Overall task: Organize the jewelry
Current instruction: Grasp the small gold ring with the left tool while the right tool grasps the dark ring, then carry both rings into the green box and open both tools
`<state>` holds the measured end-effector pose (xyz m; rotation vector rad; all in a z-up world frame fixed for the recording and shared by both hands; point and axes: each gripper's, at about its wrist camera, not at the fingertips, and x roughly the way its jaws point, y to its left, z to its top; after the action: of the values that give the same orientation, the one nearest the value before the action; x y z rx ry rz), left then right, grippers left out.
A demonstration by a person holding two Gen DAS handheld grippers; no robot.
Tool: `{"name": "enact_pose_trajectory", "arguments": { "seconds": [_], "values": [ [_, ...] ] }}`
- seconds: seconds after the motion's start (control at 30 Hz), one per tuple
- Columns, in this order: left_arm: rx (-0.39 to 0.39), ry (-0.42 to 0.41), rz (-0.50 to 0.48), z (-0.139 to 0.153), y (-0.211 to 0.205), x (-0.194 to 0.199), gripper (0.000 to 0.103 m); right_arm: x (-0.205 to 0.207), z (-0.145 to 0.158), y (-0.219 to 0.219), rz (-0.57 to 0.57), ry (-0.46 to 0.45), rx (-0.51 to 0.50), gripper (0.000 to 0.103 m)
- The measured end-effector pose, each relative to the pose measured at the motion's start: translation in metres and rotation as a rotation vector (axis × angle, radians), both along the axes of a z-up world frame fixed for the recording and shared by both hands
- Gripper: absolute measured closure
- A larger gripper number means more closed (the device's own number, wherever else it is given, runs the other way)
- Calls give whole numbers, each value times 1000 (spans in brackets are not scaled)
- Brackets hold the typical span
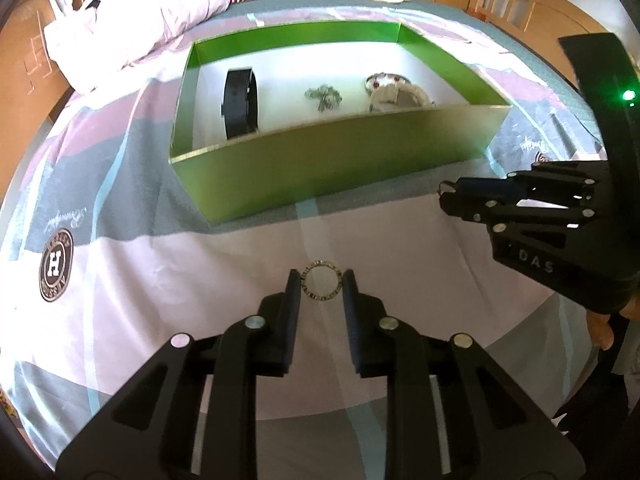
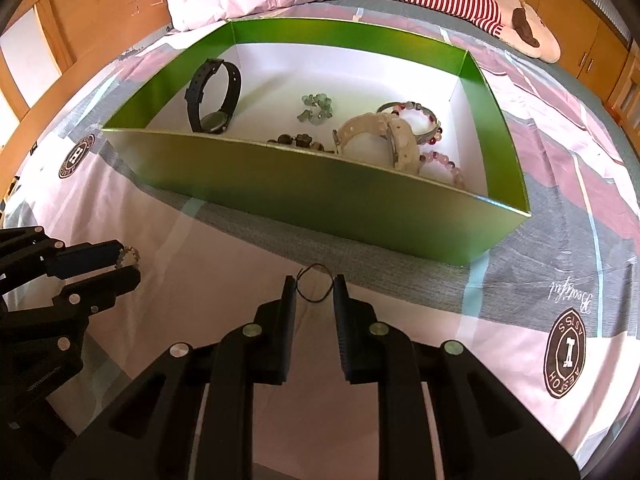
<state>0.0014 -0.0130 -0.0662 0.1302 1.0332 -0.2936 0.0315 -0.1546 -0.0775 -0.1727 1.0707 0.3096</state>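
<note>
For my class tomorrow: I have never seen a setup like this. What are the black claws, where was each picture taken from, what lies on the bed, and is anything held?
The black claws are hand-held grippers, one in each of a person's hands; there is no robot. Each carries a camera looking along its fingers, so each picture shows its own gripper at the bottom and the other one at the side.

In the left wrist view, the left gripper pinches a small beaded ring. In the right wrist view, the right gripper pinches a thin dark wire loop.

On the patterned bedsheet stands an open green box. Inside lie a black watch, a white watch, green beads and a pink bead bracelet. Both held pieces are outside the box.
</note>
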Motion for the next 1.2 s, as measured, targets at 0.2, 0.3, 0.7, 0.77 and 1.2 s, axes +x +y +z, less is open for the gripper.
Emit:
{"name": "enact_pose_trajectory", "arguments": {
  "seconds": [0.2, 0.3, 0.7, 0.77, 1.2],
  "values": [
    [0, -16, -2, 5, 0, -1, 82, -1, 1, 0, 7, -1, 1, 84],
    [1, -17, 0, 6, 0, -1, 82, 0, 1, -1, 7, -2, 1, 84],
    [2, -14, -3, 4, -1, -2, 82, -3, 1, 1, 12, -2, -2, 84],
    [1, -16, -3, 4, -1, -2, 82, -2, 1, 1, 12, -4, -2, 84],
    [-63, -123, 62, 52, 19, 14, 82, -2, 63, -23, -26, -139, 162, 84]
  ]
}}
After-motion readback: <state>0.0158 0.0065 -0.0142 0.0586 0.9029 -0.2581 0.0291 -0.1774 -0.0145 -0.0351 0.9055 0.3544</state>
